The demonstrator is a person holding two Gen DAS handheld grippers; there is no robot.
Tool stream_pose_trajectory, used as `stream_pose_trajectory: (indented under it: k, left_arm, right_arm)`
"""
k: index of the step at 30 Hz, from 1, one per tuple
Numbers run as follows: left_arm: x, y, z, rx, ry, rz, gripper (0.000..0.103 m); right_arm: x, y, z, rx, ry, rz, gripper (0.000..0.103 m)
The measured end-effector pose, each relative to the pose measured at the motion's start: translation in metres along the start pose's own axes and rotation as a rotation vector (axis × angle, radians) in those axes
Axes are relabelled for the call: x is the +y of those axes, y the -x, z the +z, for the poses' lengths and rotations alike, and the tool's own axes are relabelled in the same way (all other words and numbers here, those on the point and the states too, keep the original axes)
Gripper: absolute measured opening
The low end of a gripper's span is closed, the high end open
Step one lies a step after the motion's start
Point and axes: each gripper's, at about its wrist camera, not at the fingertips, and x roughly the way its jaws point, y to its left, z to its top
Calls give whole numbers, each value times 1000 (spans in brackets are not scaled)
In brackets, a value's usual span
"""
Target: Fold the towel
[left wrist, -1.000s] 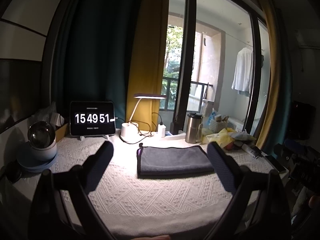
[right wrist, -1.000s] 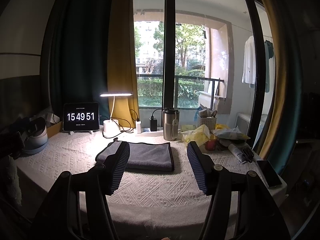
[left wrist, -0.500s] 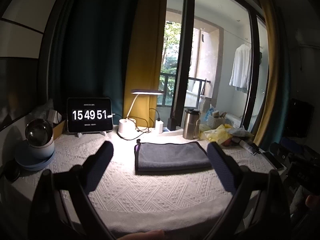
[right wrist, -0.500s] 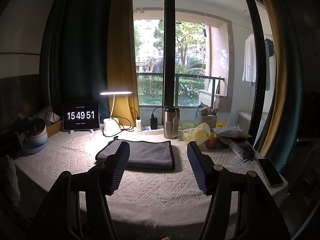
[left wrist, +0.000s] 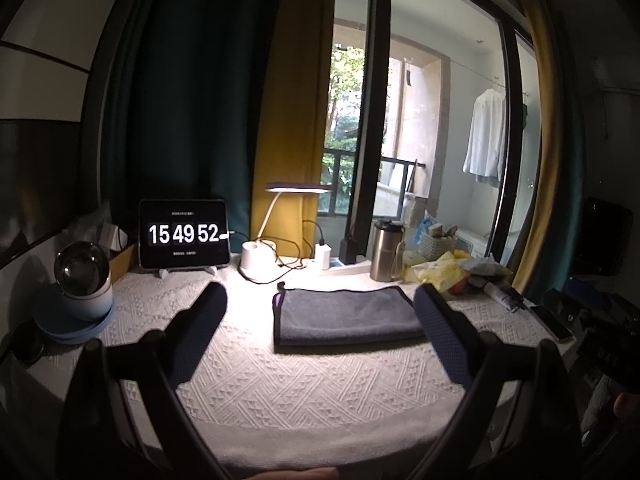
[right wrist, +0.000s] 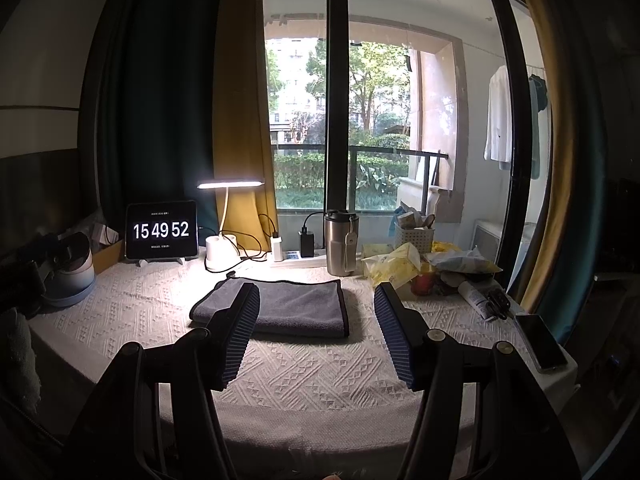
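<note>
A dark grey, soft terry-cloth towel with a thin dark bound edge [left wrist: 346, 316] [right wrist: 296, 308] is lying flat on the white, diamond-textured cloth covering the counter [left wrist: 304, 392] [right wrist: 312, 376], already folded into a neat, thick rectangle of stacked layers. Its long sides are running left to right, its folded edge is facing the cameras, and a small loop is sticking out at its far left corner.

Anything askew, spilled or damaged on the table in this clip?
Nothing stands out. The towel lies folded flat on the table, square edges, both claws open and clear of it. The clutter at the right rear is untidy but nothing has spilled.
</note>
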Motion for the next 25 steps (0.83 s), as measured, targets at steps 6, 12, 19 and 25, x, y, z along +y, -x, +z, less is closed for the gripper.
stream_pose_trajectory:
  k: [6,12,19,25]
  left_arm:
    - [0,0,2,-4,-2,0,96]
    - [-1,0,3,-8,-1,0,96]
    - [-1,0,4,-5,-3,-4,96]
    - [0,1,3,-42,-15,-12,96]
  right_arm:
    - [-1,0,0,0,0,1,63]
    - [0,0,0,0,1,1,63]
    - [0,-1,0,1,0,1,63]
    - [0,-6,-3,14,7,8,63]
